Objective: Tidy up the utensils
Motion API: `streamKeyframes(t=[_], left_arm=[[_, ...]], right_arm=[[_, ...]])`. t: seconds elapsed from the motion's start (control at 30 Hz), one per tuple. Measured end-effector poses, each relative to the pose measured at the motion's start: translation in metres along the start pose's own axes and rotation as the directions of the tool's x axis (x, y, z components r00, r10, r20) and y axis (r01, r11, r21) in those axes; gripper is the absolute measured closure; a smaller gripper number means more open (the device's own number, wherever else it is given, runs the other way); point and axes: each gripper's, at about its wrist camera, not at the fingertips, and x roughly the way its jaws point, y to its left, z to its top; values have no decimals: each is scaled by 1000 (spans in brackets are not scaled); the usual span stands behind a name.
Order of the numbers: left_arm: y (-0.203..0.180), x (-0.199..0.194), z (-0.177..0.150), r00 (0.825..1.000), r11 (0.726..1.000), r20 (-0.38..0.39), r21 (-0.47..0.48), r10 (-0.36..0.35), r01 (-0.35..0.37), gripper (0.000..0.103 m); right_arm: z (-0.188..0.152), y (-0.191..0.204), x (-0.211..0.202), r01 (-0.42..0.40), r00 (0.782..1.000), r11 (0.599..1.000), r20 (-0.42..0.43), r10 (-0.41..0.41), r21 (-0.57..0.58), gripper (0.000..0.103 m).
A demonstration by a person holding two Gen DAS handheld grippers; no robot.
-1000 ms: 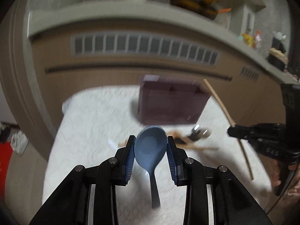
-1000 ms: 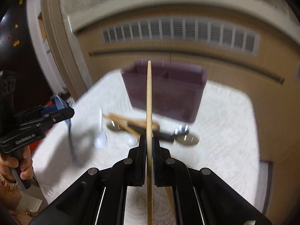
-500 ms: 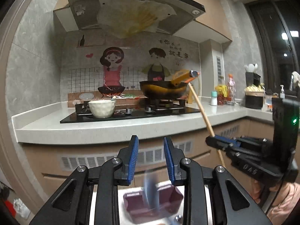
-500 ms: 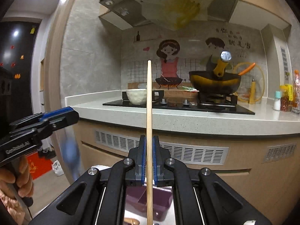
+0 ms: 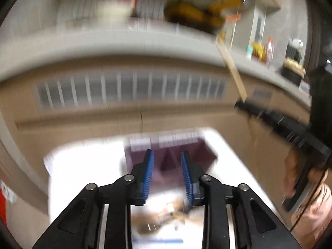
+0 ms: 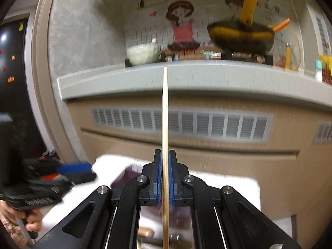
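In the blurred left wrist view my left gripper (image 5: 167,153) hovers over the purple organizer box (image 5: 201,154) on the white table (image 5: 87,166). Its jaws are opening and nothing is between them. A blurred blue streak (image 5: 159,241) lies on the table below them; I cannot tell what it is. Several utensils (image 5: 166,215) lie in a pile in front of the box. My right gripper (image 6: 165,155) is shut on a long wooden chopstick (image 6: 165,108) that points up. The left wrist view shows that chopstick (image 5: 230,62) at the right. The box (image 6: 124,176) sits low behind my right fingers.
A kitchen counter (image 6: 207,78) with a vented cabinet front (image 6: 182,124) runs behind the table. On it stand a white bowl (image 6: 143,54) and a dark wok (image 6: 240,35). A hand (image 6: 31,220) holds the left gripper (image 6: 78,170) at the left.
The blue spoon that sat between my left jaws a second ago is gone from them. Both views swung up to the counter; the left has tipped back down. The right still holds the chopstick.
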Motion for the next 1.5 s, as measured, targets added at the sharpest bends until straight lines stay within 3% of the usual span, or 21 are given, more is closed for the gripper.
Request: streamKeyframes(t=[0.07,0.17,0.27,0.4,0.57,0.7,0.8,0.9,0.97,1.03,1.1,1.13,1.17,1.3,1.5], left_arm=[[4,25,-32,991,999,-132,-29,-25,21,52],[3,45,-69,969,997,-243,-66,-47,32,52],[11,58,-96,944,980,-314,-196,-102,41,52],[12,59,-113,933,955,-329,-292,-145,46,52],[-23,68,-125,891,936,-365,-317,-270,154,52],[-52,85,-126,872,947,-415,-286,-260,146,52],[-62,104,-122,870,957,-449,-280,-205,81,52],[-64,120,-119,877,964,-455,-265,-151,29,52],[-70,127,-114,898,977,-431,-214,-88,-7,53],[-74,132,-111,907,981,-419,-189,-50,-33,54],[-77,133,-110,919,984,-393,-166,-8,-62,71],[-79,132,-112,929,987,-371,-151,-4,-56,82],[-78,130,-114,933,986,-358,-160,-26,-34,85],[-68,111,-122,957,983,-281,-183,-70,18,90],[-71,53,-120,992,995,-127,-99,-17,5,98]], right_arm=[[-15,2,-6,-3,1000,1000,-30,3,-6,98],[-34,3,-14,-2,998,1000,-58,1,-13,98],[-54,6,-24,36,997,999,-71,-38,-37,98],[-78,1,-30,48,993,999,-105,-49,-16,98],[-113,-7,-30,93,982,996,-162,-92,-1,98],[-130,-17,-34,99,979,994,-185,-90,41,98],[-135,-23,-38,99,978,994,-192,-87,56,98],[-140,-26,-43,115,978,992,-183,-105,47,98],[-143,-27,-46,125,977,991,-179,-116,41,98],[-145,-27,-49,128,977,991,-176,-119,39,98],[-147,-29,-51,127,977,991,-178,-116,47,98],[-148,-31,-52,124,978,991,-178,-112,55,98],[-148,-33,-53,116,979,991,-178,-102,70,98],[-147,-46,-53,47,982,988,-187,-18,150,98],[-149,-49,-46,-19,977,975,-202,65,224,98]])
